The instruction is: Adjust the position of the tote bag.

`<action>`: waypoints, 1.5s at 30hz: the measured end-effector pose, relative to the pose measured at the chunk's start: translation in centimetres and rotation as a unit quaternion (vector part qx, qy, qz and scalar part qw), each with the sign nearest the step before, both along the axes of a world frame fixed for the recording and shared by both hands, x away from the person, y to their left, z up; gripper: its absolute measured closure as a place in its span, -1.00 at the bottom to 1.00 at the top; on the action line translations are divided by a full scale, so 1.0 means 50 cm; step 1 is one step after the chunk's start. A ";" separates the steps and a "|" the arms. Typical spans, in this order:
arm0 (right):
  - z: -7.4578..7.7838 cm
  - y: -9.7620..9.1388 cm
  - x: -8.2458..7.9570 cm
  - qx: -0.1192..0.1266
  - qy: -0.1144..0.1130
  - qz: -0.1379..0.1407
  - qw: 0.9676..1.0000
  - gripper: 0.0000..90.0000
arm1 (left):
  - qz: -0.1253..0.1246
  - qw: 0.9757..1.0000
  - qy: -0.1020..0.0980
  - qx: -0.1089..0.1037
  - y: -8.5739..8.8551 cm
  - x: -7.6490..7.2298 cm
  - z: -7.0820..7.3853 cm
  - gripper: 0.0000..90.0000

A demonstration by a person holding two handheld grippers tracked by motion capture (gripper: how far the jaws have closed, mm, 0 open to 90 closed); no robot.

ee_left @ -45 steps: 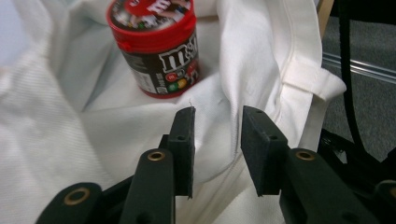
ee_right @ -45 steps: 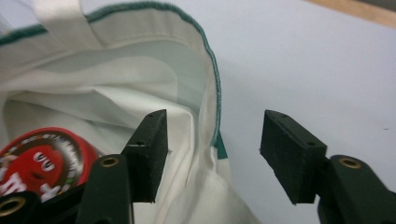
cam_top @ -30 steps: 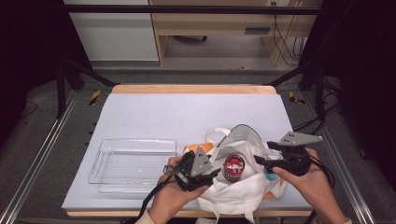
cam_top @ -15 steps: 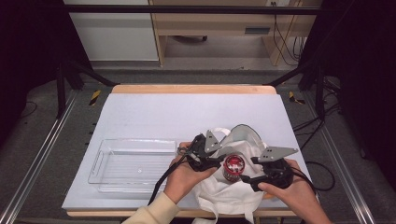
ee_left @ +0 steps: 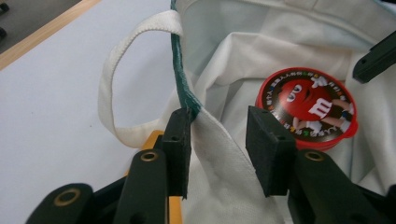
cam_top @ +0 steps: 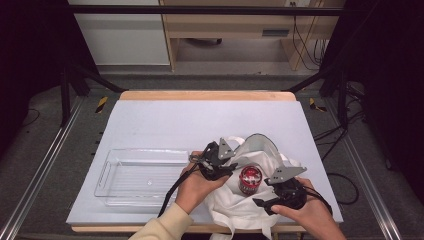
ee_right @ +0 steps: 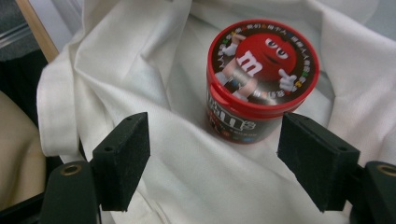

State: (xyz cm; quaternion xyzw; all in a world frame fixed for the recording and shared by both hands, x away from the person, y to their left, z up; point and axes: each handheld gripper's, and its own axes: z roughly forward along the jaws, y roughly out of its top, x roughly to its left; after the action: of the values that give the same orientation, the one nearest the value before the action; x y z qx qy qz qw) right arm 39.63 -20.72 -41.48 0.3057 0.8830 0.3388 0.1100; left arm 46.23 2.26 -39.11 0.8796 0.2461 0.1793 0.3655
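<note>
Your right tongs [ee_right: 212, 158] are spread wide w/ nothing between the pads; they hover just short of the red candy tub [ee_right: 262, 77], which sits at about 12 to 1 o'clock from them in the right gripper view. In the high view the right tongs [cam_top: 262, 204] are at the near edge of the desk [cam_top: 165, 122], and the tub [cam_top: 249, 179] lies at roughly 11 o'clock from them, close. The tub stands nearly upright, long axis vertical w/ the lid tipped a bit toward the camera, nested in the white cloth bag [cam_top: 235, 210].

Your left tongs [ee_left: 217, 144] have just been closing on the bag's green-trimmed rim [ee_left: 183, 86]; cloth is between the pads and touches the left pad, but there's a gap at the right one, so no pinch yet.

Right hand is the nearer one for the tub, I'd say: go fwd and slightly down, pads either side of the wall below the lid. Left side's job looks like holding the bag mouth open. The clear tray [cam_top: 145, 172] waits at 9 o'clock from the bag.
</note>
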 end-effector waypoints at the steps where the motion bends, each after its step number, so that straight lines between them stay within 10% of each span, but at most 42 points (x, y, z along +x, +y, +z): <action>1: -0.001 0.000 -0.002 -0.006 0.002 0.000 1.000 -0.43 | 0.001 1.000 0.003 -0.002 0.002 0.002 -0.002 0.39; 11: -0.017 0.014 -0.022 -0.036 -0.003 0.011 0.999 -0.24 | -0.006 0.999 0.032 -0.002 0.015 0.002 -0.003 0.91; 24: -0.038 0.019 -0.038 -0.037 -0.011 0.013 0.999 0.14 | -0.003 0.999 0.031 0.009 0.028 0.016 0.020 0.96; 45: -0.026 0.039 -0.032 -0.012 -0.004 0.009 1.000 -0.12 | -0.013 1.000 0.029 0.003 0.026 0.003 0.040 0.96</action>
State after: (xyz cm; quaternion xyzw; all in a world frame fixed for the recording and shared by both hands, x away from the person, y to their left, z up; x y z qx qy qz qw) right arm 38.02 -18.76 -42.77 0.2951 0.8891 0.3307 0.1144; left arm 46.37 3.57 -37.09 0.8887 0.2446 0.1502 0.3576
